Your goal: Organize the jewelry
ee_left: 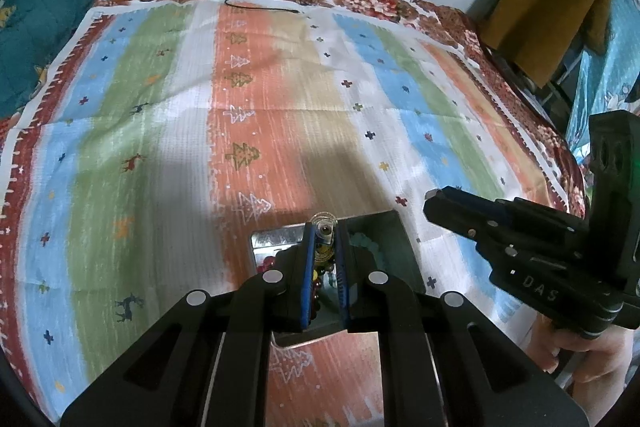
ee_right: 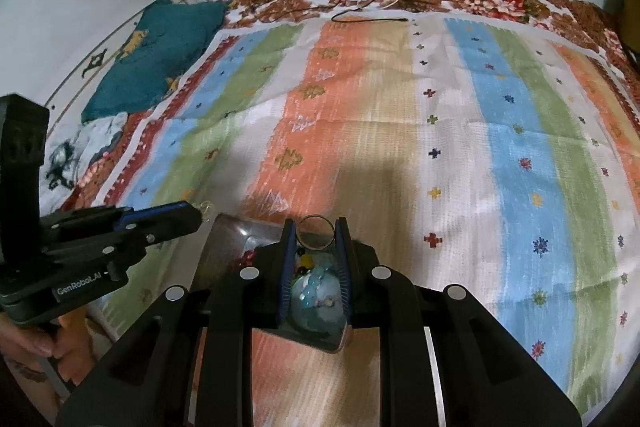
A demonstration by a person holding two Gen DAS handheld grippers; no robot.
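Two pieces are held low at centre frame above the metal tray [ee_left: 276, 235]: a clear ring [ee_left: 325, 227] pinched upright in the left gripper [ee_left: 323, 231] (jaws nearly together), a thin bangle [ee_right: 316, 231] clamped edge-up across the right gripper [ee_right: 316, 233].

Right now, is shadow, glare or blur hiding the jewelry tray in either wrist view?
Left wrist view: a broad shadow covers the tray, with glare on its metal lip; the striped cloth is streaked by blur. Right wrist view: the same shadow, and fisheye bends the edges; the ring stays sharp.
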